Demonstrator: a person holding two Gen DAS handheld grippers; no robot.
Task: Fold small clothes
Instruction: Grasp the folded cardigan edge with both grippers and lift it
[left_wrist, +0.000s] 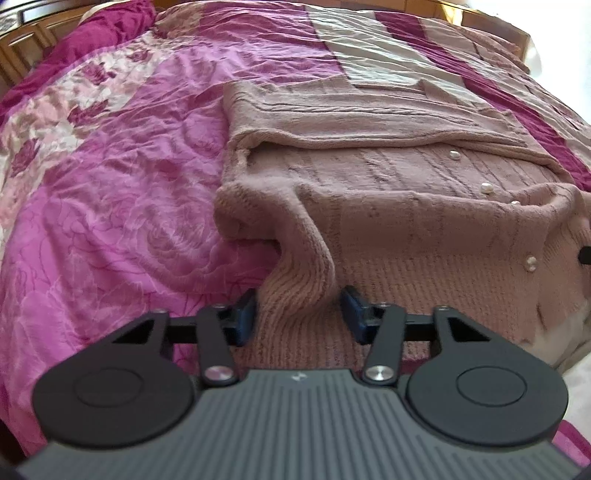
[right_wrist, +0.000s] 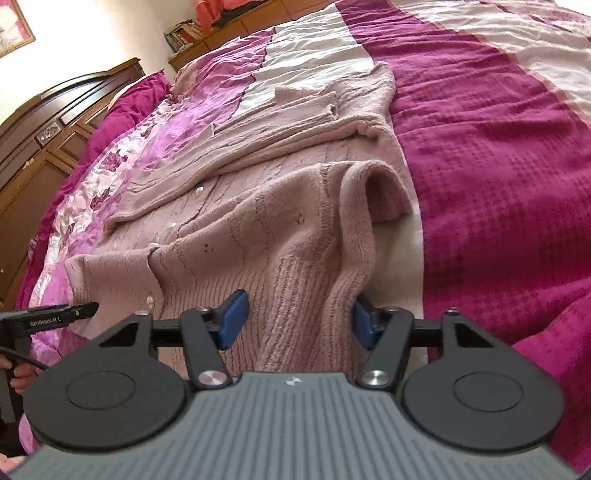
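Note:
A dusty pink knitted cardigan (left_wrist: 388, 206) with pearl buttons (left_wrist: 485, 188) lies on the bed, sleeves folded across its upper part. It also shows in the right wrist view (right_wrist: 266, 229). My left gripper (left_wrist: 299, 314) is open, its blue pads either side of a raised fold of the ribbed hem at the cardigan's left corner. My right gripper (right_wrist: 295, 319) is open, with the ribbed hem and a raised fold of the right corner between its blue pads. The left gripper's tip (right_wrist: 79, 312) shows at the left edge of the right wrist view, at the hem.
The bed has a pink floral quilt (left_wrist: 110, 206) on the left and a magenta and cream striped blanket (right_wrist: 498, 166) on the right. A dark wooden headboard (right_wrist: 55, 122) and a bookshelf (right_wrist: 184, 35) stand beyond. The bed's near edge is just below the hem.

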